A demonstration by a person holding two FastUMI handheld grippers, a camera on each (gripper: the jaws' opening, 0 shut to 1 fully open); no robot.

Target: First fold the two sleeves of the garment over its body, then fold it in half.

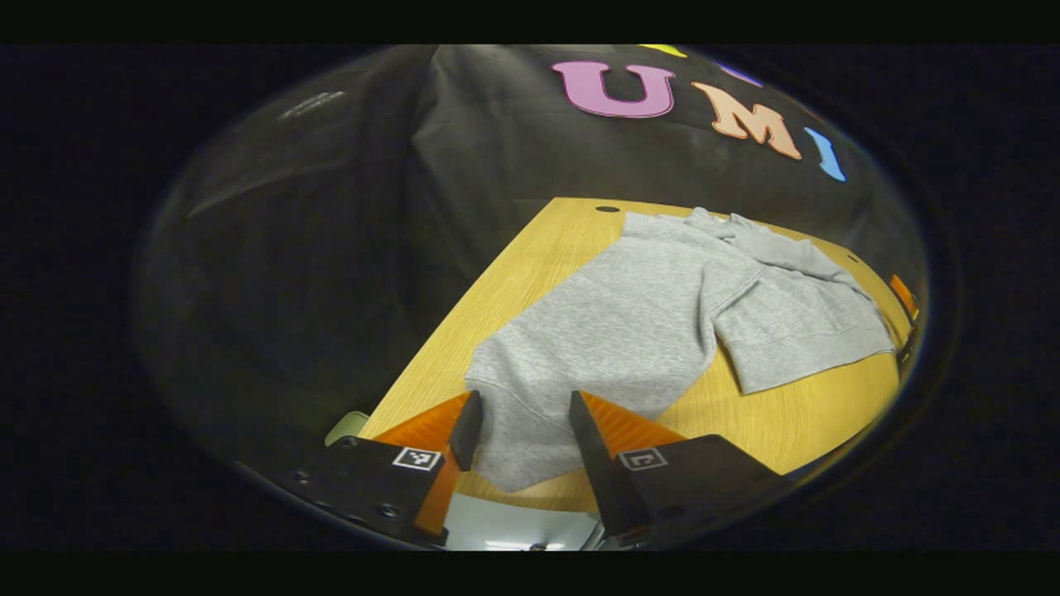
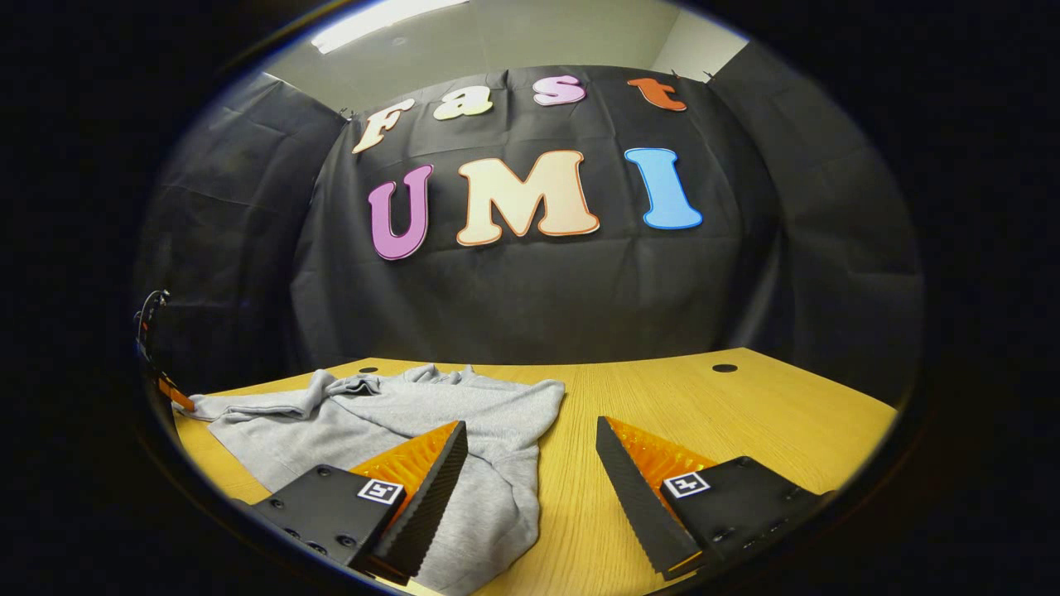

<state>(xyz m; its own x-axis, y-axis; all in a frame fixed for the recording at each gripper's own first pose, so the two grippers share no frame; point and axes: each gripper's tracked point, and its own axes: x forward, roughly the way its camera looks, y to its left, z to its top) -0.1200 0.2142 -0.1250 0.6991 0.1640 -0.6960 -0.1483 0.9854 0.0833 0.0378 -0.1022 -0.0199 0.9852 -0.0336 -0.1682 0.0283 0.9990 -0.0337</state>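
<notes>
One grey sweatshirt (image 1: 638,323) lies spread on a wooden table (image 1: 530,273), which backs onto black cloth wall. In the left gripper view the left gripper (image 1: 519,430) hangs above the garment's nearest corner, fingers wide apart, with cloth showing in the gap between them and nothing clamped. One sleeve (image 1: 795,327) lies out flat ahead and to the right of that gripper, and the rumpled neck end lies farthest off. A small dark hole (image 1: 607,209) marks the tabletop far ahead. In the right gripper view the right gripper (image 2: 530,463) stands wide open and holds nothing; the sweatshirt (image 2: 464,422) lies ahead and to its left, partly hidden behind its left finger, with bare table (image 2: 745,414) ahead and to its right. Another hole (image 2: 725,367) sits far right. The garment's far-left edge is cut off.
</notes>
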